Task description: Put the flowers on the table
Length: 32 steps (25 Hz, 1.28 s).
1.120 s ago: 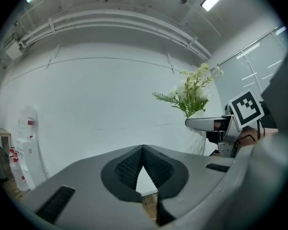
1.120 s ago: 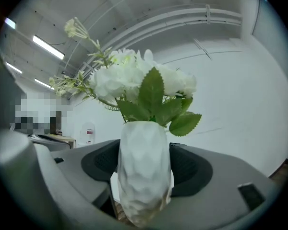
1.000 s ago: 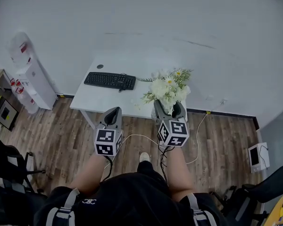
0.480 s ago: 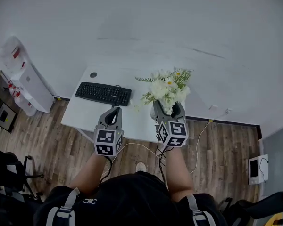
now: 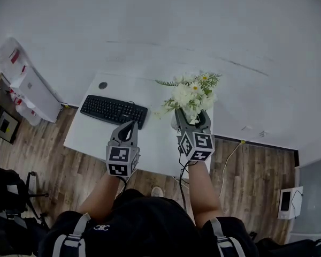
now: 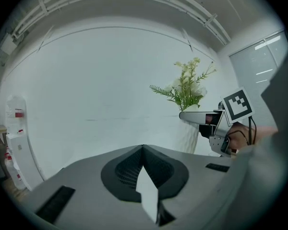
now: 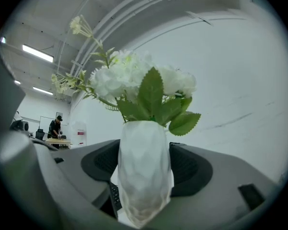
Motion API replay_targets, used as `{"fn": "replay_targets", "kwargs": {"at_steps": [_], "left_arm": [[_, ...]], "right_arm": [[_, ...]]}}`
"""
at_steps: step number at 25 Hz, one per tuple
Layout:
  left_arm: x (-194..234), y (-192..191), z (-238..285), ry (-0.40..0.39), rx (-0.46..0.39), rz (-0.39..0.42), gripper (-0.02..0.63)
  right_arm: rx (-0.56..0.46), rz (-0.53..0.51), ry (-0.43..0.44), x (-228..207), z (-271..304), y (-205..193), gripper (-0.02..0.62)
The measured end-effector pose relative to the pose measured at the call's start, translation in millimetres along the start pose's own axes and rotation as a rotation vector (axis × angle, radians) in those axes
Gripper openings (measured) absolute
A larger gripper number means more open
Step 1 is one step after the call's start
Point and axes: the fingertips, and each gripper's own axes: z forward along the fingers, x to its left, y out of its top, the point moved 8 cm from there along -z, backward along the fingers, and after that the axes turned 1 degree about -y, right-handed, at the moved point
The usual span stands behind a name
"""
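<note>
A bunch of white flowers [image 5: 191, 94] with green leaves stands in a white faceted vase [image 5: 189, 123]. My right gripper [image 5: 191, 116] is shut on that vase and holds it upright over the right part of the white table [image 5: 96, 138]. In the right gripper view the vase [image 7: 144, 166] fills the gap between the jaws, with the flowers [image 7: 139, 80] above. My left gripper [image 5: 130, 126] is shut and empty, hovering over the table's front edge near the black keyboard [image 5: 113, 111]. From the left gripper view the vase [image 6: 185, 137] and the right gripper [image 6: 201, 117] appear to the right.
A water dispenser [image 5: 24, 87] stands against the wall left of the table. A cable [image 5: 230, 159] trails over the wooden floor at the right, near a white device [image 5: 286, 201]. A person [image 7: 54, 126] stands far off at a bench.
The table has come closer and now lies under both grippers. The vase, still gripped, has moved from the table's front edge to above its right part.
</note>
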Motion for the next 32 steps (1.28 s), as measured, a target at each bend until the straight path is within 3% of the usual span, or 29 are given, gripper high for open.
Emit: {"fn": "replay_targets", "kwargs": {"at_steps": [18, 23, 32], "left_arm": [[114.2, -6.2, 128.9, -0.036, 0.088, -0.012, 0.000], [150.8, -20.3, 162.1, -0.029, 0.134, -0.025, 0.002], [197.3, -38.9, 221.2, -0.051, 0.203, -0.013, 0.001]], "right_arm": [[0.010, -0.027, -0.074, -16.5, 192.3, -68.9, 0.327], [0.037, -0.119, -0.100, -23.0, 246.4, -92.7, 0.325], [0.033, -0.038, -0.080, -46.8, 325.4, -131.2, 0.325]]}}
